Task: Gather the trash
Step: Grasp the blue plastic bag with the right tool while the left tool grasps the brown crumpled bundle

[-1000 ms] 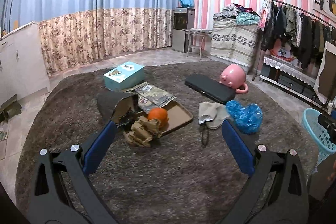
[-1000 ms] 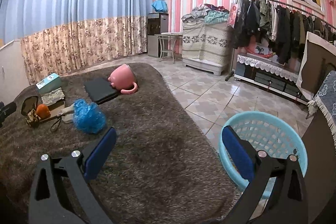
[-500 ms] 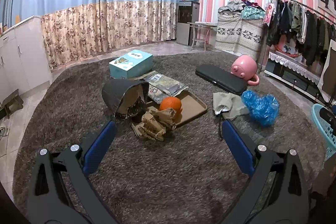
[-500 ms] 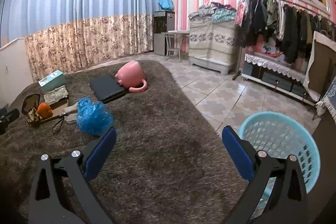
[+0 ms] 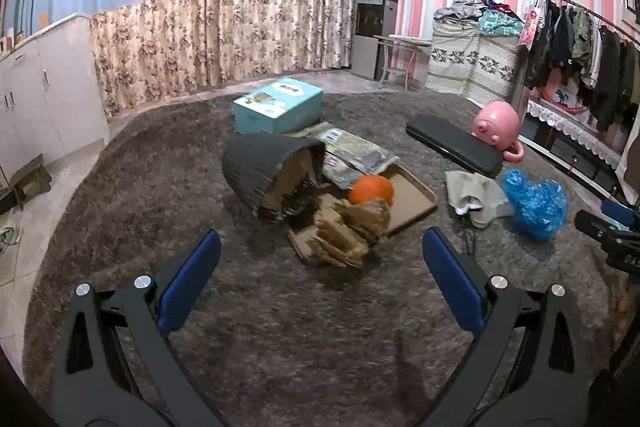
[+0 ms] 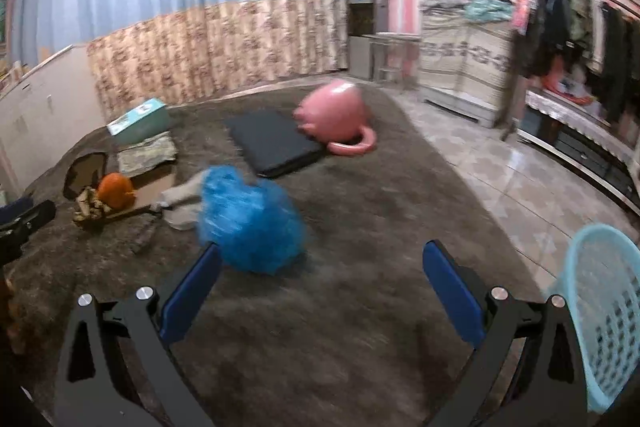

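Crumpled brown paper [image 5: 348, 231] lies on the shaggy rug just ahead of my left gripper [image 5: 320, 267], which is open and empty. Behind the paper are an orange [image 5: 371, 189] on a brown tray [image 5: 416, 199], a tipped dark paper bag [image 5: 272, 167] and a flat printed packet [image 5: 352, 155]. A crumpled blue plastic bag [image 6: 248, 219] sits just beyond the left finger of my right gripper [image 6: 320, 283], also open and empty. The same blue plastic bag [image 5: 534, 201] and a grey cloth [image 5: 472, 193] show in the left wrist view. A light blue basket [image 6: 604, 311] stands at the right edge.
A teal box [image 5: 280, 105], a black flat case [image 5: 452, 145] and a pink pig-shaped mug [image 5: 498, 129] lie farther back on the rug. White cabinets [image 5: 44, 95] stand left, a clothes rack [image 5: 592, 55] right. Tiled floor [image 6: 500, 163] borders the rug.
Both grippers have moved forward and lower over the rug. The brown paper and the blue bag now sit much closer to the fingers. The right view has swung left, away from the basket.
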A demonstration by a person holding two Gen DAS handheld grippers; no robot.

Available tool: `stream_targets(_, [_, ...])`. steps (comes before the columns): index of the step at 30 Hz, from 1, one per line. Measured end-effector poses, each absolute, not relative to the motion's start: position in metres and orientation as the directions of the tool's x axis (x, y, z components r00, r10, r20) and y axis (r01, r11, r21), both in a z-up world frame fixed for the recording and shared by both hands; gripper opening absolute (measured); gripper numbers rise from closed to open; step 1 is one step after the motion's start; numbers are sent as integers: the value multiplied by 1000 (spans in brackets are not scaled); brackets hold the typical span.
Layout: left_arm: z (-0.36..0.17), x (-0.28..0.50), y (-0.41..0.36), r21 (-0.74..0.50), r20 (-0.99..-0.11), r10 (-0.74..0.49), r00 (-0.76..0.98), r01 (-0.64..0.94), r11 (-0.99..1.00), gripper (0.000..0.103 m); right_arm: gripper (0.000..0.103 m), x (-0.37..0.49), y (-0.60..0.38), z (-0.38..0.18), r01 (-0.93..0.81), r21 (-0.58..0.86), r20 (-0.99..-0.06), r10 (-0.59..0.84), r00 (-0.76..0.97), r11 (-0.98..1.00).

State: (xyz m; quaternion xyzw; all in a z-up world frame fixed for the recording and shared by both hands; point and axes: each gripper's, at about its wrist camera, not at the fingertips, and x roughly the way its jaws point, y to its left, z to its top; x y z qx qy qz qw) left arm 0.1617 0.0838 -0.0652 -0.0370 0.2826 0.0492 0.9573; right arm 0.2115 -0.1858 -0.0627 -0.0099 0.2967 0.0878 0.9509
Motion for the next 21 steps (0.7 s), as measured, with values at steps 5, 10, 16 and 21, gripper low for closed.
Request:
stream_targets(5, [-68, 165, 94, -53, -566, 81, 821, -134, 990, 98, 90, 233, -152, -70, -237, -13, -602, 181, 777, 971])
stream_targets(10, [-77, 176, 98, -70, -610, 64, 790, -134, 989, 97, 33, 237, -151, -76, -285, 43, -633, 247, 733, 957])
stream_targets(16, [-82, 200, 81, -54, -639, 20, 769, -71, 996, 94, 24, 217, -182, -58, -236, 61, -583, 226, 780, 970])
stream_targets(21, [-96, 218, 68, -48, -697, -15, 717, -25, 999, 50, 24, 197, -214, -42, -163, 35, -556, 155, 816, 986])
